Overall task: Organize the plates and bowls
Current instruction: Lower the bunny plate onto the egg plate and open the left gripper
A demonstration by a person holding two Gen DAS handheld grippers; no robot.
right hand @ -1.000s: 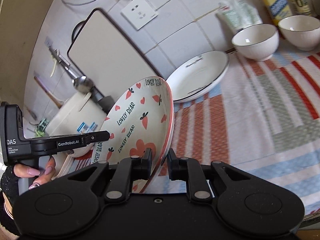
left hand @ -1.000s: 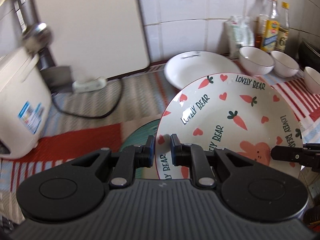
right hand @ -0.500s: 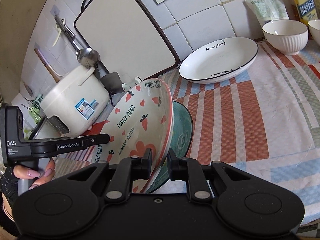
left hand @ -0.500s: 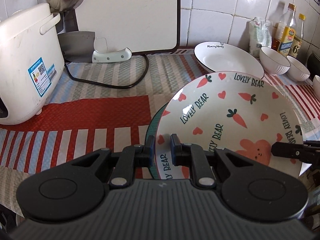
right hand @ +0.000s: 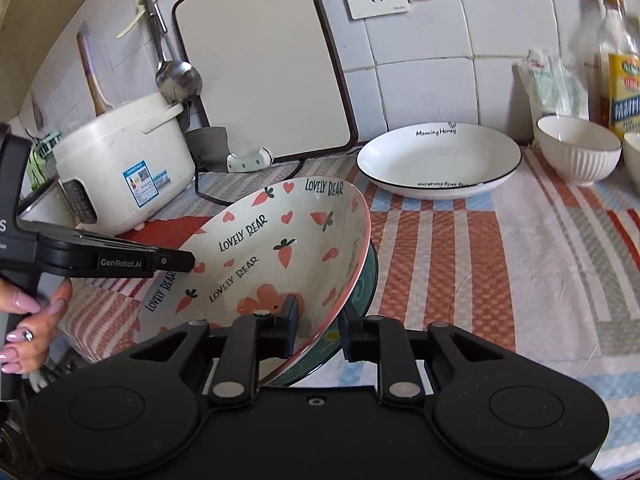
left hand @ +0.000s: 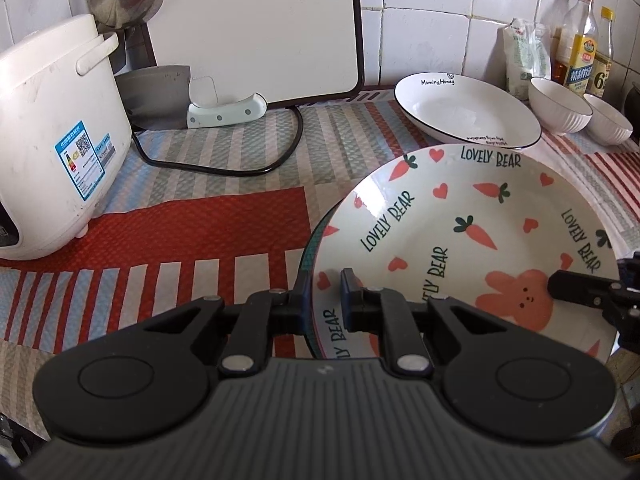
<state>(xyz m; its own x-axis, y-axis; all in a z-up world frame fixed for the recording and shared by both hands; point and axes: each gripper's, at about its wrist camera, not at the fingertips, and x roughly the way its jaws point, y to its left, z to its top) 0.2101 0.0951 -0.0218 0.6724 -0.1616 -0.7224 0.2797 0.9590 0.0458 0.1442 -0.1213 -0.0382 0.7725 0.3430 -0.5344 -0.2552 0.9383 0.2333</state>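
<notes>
Over the striped cloth [left hand: 208, 220], near its front edge, the carrot-and-heart plate [left hand: 460, 240] is held tilted, its printed face turned up and toward the left, its rim running between the two grippers. Beneath it only a sliver of a teal plate [right hand: 366, 280] peeks out; whether the two touch I cannot tell. The left gripper [left hand: 325, 300] is clamped on the near left rim, one finger inside the dish and one behind it, and the right gripper [right hand: 318, 326] pinches the opposite rim the same way, its back finger hidden behind the plate's underside in the left view. A hand [right hand: 30, 320] with pink nails grips the left tool, mostly cut off at the frame edge. Well behind sits a white oval dish [left hand: 466, 114] lettered "Morning Honey", flat on the cloth, with two white bowls [left hand: 560, 106] just to its right, the farther one partly cut off. A rice cooker [left hand: 56, 140] stands at far left, a cutting board [left hand: 256, 28] leaning on the tiles.
</notes>
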